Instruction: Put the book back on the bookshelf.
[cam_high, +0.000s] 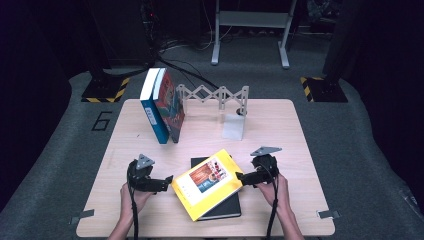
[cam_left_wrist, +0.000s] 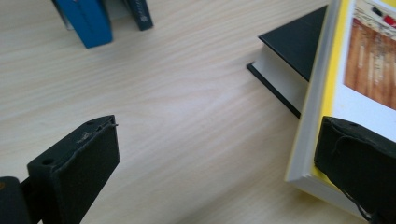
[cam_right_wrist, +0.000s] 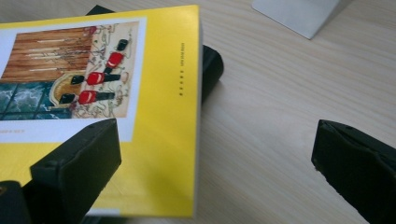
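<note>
The yellow book (cam_high: 210, 184) is seen lying askew on top of a black book (cam_high: 222, 207) near the table's (cam_high: 280, 120) front edge. It is flanked by the left gripper (cam_high: 167, 182) and the right gripper (cam_high: 240, 176), each with jaws spread wide and one jaw laid over a cover edge. Two upright books (cam_high: 162, 105) are propped farther back, beside a white bookend (cam_high: 234, 126).

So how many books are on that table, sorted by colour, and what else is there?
Yellow book: 1
Black book, under the yellow one: 1
Blue book, standing: 1
Book with red and blue cover, standing beside it: 1
Grey folding rack: 1
White bookend: 1
Total: 6 things, 4 of them books.
</note>
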